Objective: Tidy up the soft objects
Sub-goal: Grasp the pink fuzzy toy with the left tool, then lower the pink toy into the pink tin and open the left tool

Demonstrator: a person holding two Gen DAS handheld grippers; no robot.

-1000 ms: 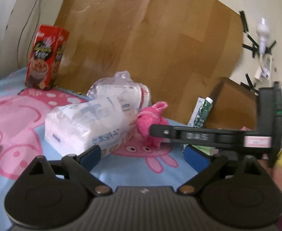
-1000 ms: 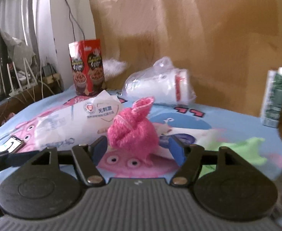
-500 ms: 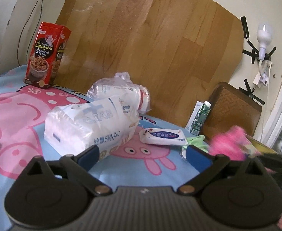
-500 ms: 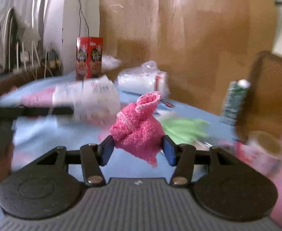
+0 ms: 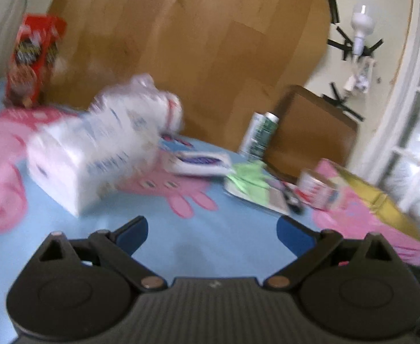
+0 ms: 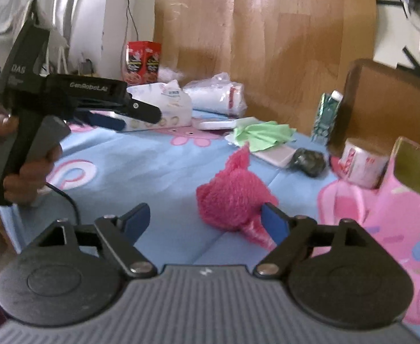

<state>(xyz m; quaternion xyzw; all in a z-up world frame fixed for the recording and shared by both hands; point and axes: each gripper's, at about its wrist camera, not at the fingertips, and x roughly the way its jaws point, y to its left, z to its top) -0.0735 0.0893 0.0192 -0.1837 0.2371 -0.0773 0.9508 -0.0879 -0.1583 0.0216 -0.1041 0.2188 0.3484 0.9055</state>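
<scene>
A pink knitted cloth lies on the blue cartoon sheet, just inside the right finger of my right gripper, whose jaws stand wide open. My left gripper is open and empty above the sheet; it also shows in the right wrist view, held at the left. A big white tissue pack, a plastic-wrapped white bundle, a flat wipes pack and a green cloth lie further back. The left wrist view is blurred.
A red snack box stands at the back left against a wooden board. A green carton and a brown panel stand at the back right. A pink box, a small cup and a dark wad lie at right.
My right gripper carried the pink cloth to the right, set it on the sheet and opened. My left gripper swung and its view blurred.
</scene>
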